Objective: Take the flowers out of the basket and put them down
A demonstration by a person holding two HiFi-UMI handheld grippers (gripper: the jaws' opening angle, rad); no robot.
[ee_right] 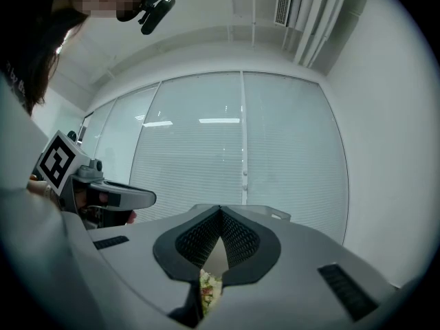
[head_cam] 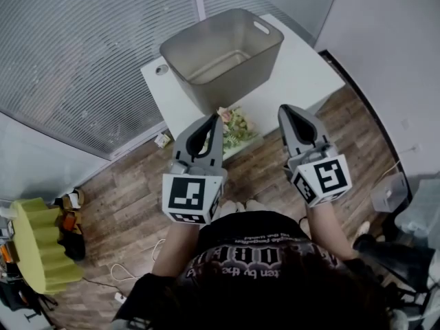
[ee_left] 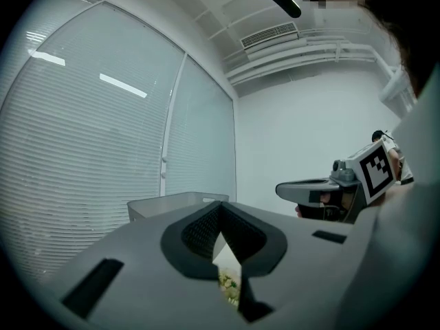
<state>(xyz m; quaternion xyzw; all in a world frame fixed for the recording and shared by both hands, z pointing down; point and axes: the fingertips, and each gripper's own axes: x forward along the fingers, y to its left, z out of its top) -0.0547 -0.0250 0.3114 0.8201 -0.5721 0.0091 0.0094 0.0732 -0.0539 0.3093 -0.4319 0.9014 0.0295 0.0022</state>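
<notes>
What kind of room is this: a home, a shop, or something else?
Probably an office or lab room rather than a home: tall, blind-covered glass walls, a plain white table on a wood-look floor, and an air vent up in the ceiling.

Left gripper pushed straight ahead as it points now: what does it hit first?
Likely the basket's near wall, dead ahead of the shut left gripper. The flowers lie just right of its line. Height unclear.

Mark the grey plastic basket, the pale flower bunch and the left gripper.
Grey plastic basket (head_cam: 237, 81): head view, near outer wall.
Pale flower bunch (head_cam: 236, 126): head view, blossoms' middle.
Left gripper (head_cam: 214, 120): head view, closed jaw tips.
</notes>
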